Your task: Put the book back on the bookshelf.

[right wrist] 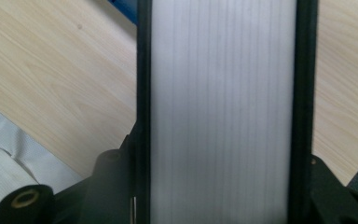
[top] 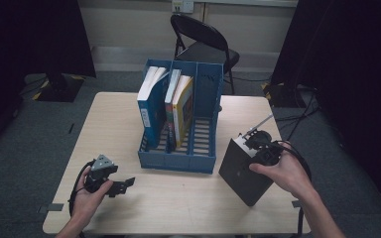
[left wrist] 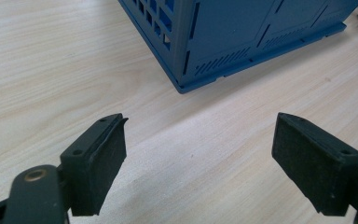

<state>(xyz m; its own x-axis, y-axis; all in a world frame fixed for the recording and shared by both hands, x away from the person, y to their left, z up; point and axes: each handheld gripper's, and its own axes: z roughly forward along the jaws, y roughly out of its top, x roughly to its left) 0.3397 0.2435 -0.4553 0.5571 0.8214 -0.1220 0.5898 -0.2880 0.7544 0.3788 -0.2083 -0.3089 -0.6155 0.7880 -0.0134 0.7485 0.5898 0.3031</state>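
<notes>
A thick black book (top: 240, 171) with white page edges (right wrist: 221, 112) is tilted above the table's right side. My right gripper (top: 263, 148) is shut on it, one jaw against each cover, at its upper end. A blue three-slot file rack (top: 198, 158) stands mid-table. Its left slot holds a blue book (top: 151, 109) and its middle slot a yellow book (top: 183, 106). The right slot has nothing in it. My left gripper (top: 124, 184) rests low near the front left of the table, open, its pads (left wrist: 98, 163) wide apart over bare wood, pointing at the rack's corner (left wrist: 242, 37).
The light wooden table (top: 178, 203) has free surface in front of the rack and on both sides. A black folding chair (top: 203, 39) stands behind the table. Dark curtains hang at both sides, and cables lie on the floor at the right.
</notes>
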